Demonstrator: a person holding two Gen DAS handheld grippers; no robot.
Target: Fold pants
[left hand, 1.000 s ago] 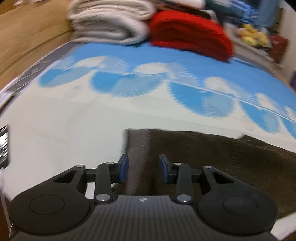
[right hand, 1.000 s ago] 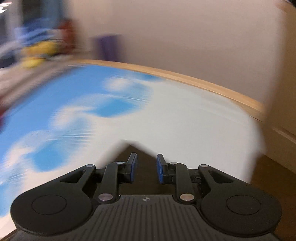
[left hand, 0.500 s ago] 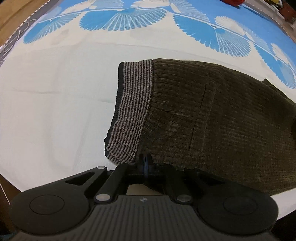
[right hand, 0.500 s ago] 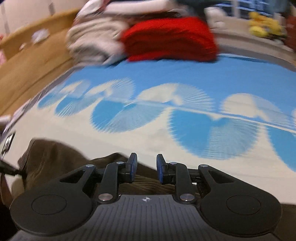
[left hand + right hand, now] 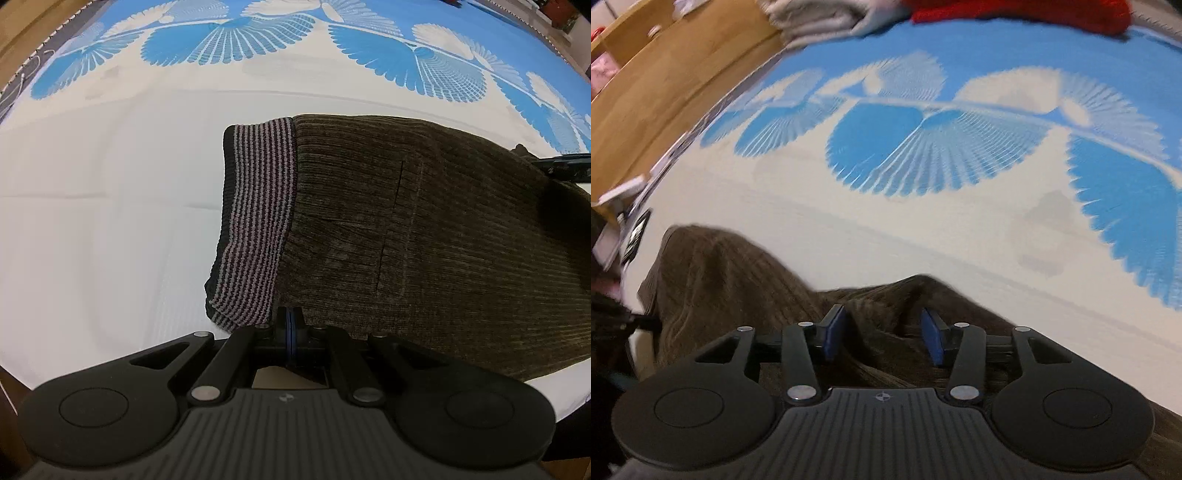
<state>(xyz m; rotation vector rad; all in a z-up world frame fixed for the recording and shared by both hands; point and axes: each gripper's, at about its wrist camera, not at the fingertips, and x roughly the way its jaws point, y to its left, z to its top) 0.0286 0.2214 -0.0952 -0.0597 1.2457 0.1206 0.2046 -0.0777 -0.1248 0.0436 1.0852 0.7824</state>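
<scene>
Dark brown corduroy pants (image 5: 424,229) with a striped waistband (image 5: 255,221) lie on a white and blue fan-patterned sheet (image 5: 92,221). My left gripper (image 5: 291,325) is shut on the pants' near edge beside the waistband. In the right wrist view the pants (image 5: 713,273) lie bunched under my right gripper (image 5: 882,332), which is open just above a raised fold of the cloth. The other gripper's tip shows at the right edge of the left wrist view (image 5: 565,166).
A red blanket (image 5: 1034,11) and folded grey-white bedding (image 5: 820,18) lie at the far end of the bed. A wooden bed frame (image 5: 665,74) runs along the left side. The bed's near edge (image 5: 554,376) is close below the pants.
My left gripper closed on the pants' edge and has stayed there. My right gripper swung round over the pants, moved lower and opened wider.
</scene>
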